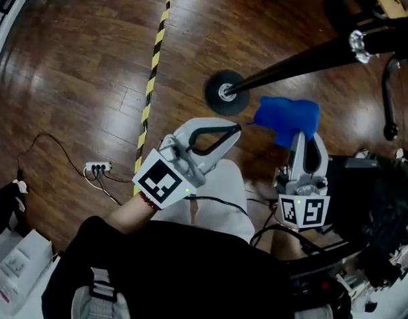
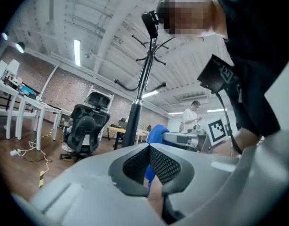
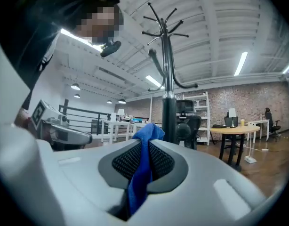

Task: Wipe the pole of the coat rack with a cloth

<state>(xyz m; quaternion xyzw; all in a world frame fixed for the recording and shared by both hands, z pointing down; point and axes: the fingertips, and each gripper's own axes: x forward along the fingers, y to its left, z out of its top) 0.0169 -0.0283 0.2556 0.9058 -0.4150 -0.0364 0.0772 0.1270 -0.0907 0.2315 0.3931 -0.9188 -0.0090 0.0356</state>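
Dark wood floor [image 1: 78,78], striped tape [image 1: 153,58]. We see crumpled blue cloth [image 1: 287,119] pinched in right gripper [image 1: 304,138], near black coat rack pole [image 1: 297,64]. Left gripper [image 1: 234,129] jaws pressed together, empty.

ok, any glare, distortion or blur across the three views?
Head view: sheen patches on the wooden floor, otherwise sharp. Left gripper view: strong fisheye, dark corners, ceiling strip light blown out. Right gripper view: same fisheye; blue cloth close to the lens looks slightly soft.

Head view dim, soft glare on wood floor [image 1: 71,65]. 2 gripper views brighter, lit by ceiling strip lights [image 3: 240,62]; heavy fisheye, black corners, foreground blurred.
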